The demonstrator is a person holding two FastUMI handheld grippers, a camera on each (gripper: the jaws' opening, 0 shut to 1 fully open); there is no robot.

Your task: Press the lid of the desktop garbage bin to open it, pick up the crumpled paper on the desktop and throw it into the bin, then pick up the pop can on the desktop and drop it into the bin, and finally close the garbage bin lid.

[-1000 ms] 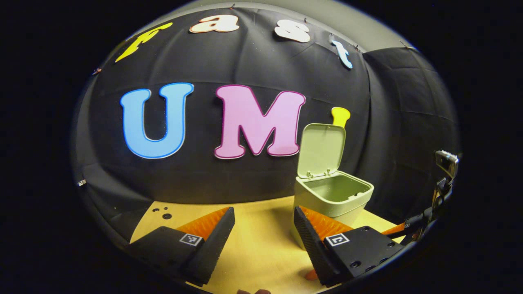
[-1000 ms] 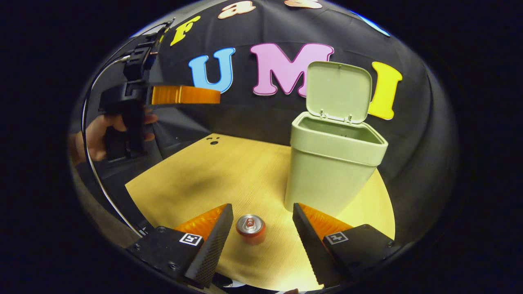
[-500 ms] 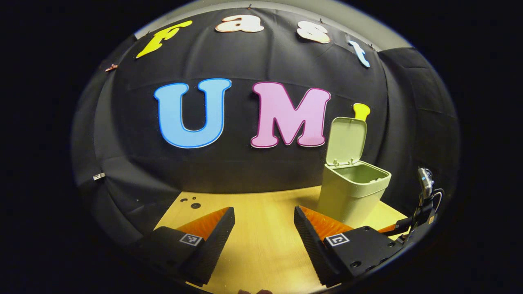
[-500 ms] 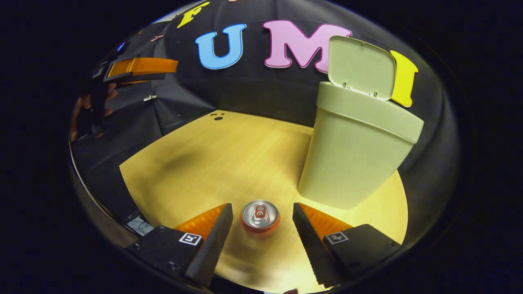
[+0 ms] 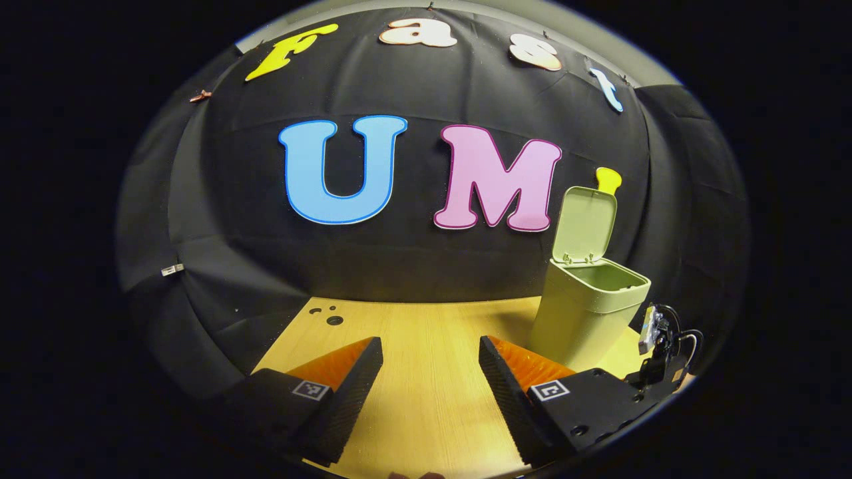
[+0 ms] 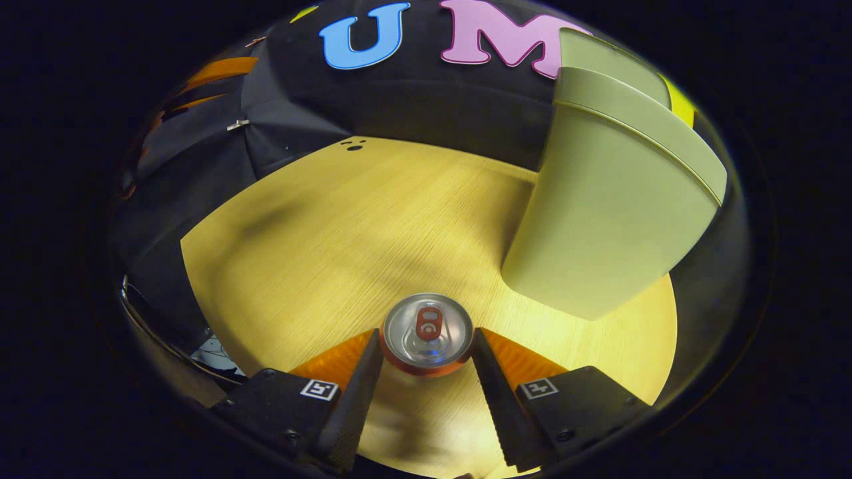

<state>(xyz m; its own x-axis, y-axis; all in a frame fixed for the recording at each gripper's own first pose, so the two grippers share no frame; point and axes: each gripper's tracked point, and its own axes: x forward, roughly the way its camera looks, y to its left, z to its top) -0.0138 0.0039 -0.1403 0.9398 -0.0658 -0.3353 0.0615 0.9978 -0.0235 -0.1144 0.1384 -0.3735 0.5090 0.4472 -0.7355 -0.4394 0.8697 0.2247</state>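
Right gripper (image 6: 426, 346) has dropped over the pop can (image 6: 426, 334), fingers closing against its sides; left gripper (image 5: 430, 372) hangs open, bin (image 5: 589, 313) lid up.

Right gripper view: garbage bin (image 6: 612, 206) top and raised lid (image 6: 612, 60) cut off at the edge; pop can (image 6: 426, 334) lower body hidden beneath its own top; bin interior unseen.
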